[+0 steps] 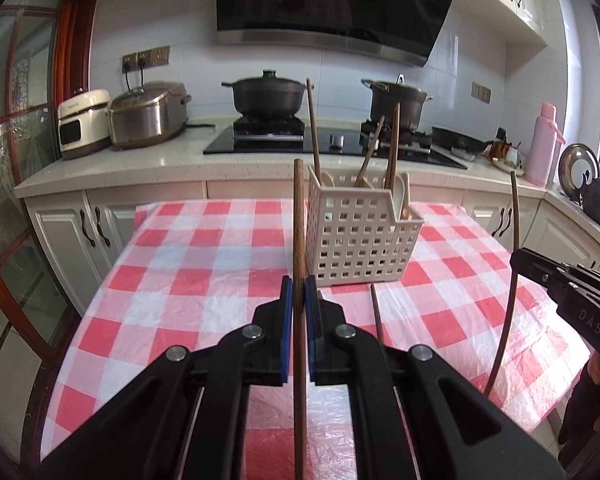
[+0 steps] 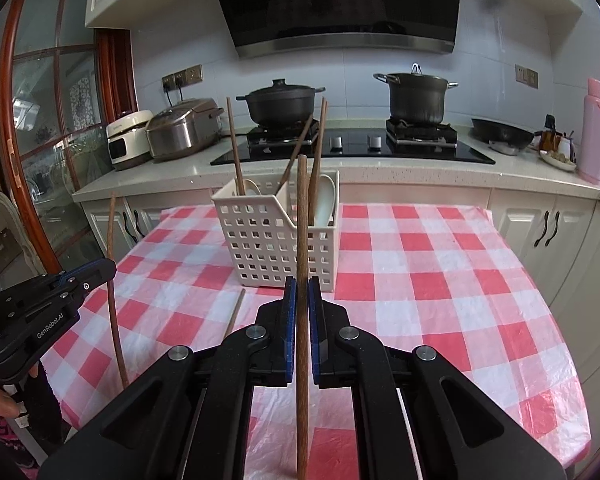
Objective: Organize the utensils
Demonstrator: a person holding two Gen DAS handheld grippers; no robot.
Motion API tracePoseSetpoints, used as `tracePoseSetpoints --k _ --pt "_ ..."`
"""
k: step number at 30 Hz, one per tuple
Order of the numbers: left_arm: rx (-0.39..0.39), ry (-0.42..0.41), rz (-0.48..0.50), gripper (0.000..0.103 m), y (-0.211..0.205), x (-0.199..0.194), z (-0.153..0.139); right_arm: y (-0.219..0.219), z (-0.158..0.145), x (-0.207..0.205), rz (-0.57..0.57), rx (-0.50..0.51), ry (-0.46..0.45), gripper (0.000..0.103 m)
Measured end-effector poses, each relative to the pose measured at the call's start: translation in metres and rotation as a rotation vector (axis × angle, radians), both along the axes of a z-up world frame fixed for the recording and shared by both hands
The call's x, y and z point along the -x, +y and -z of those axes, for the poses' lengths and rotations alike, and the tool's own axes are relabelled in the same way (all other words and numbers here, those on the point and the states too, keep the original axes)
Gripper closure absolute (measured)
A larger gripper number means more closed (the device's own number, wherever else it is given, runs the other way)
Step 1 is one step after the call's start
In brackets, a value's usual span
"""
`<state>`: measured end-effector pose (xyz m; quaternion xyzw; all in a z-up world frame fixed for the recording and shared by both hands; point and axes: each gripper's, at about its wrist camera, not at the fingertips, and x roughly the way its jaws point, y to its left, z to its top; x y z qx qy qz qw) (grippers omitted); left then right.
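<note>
Each hand-held gripper has hold of one wooden chopstick, held upright. The left hand-held gripper [image 1: 299, 300] has its blue pads closed tight on the left chopstick [image 1: 298, 216], which stands just in front of the near-left corner of the white basket [image 1: 356, 236]. The right hand-held gripper [image 2: 301, 300] is likewise pinched shut on the right chopstick [image 2: 301, 216], in front of the basket's near wall as its own camera sees it.

The basket is a perforated white caddy with a divider. Already in it: three more chopsticks [image 2: 234, 148] leaning at angles, and pale spoons [image 2: 325, 196] in the compartments. It sits toward the far middle of the surface [image 2: 420, 280], which wears a red-and-white checked plastic cloth.

One loose chopstick [image 2: 236, 312] lies on the cloth just in front of the basket, toward its left side.

Beyond the basket: a counter with a hob, two dark pots [image 2: 282, 100], rice cookers to the left, a pink flask at far right.

Step in hand, as I judge it: carry stage, both sticks lifted and not yet dropped. Next move calls for raising each lower tip above the basket rim, lining it over a chopstick compartment, lowering, then releasing. The loose stick remains to collect.
</note>
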<state>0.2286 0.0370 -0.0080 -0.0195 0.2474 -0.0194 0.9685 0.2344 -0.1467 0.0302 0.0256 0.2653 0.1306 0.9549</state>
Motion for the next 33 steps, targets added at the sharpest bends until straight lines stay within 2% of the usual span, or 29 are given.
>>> tracePoseSetpoints --k 12,33 --pt "-0.016 -0.092 -0.001 0.097 -0.003 0.022 -0.022 -0.004 -0.016 0.013 0.007 -0.025 -0.049 0.097" --pt "-0.044 -0.119 0.013 0.097 -0.009 0.003 -0.039 0.003 -0.035 -0.012 -0.001 -0.007 -0.098 0.097"
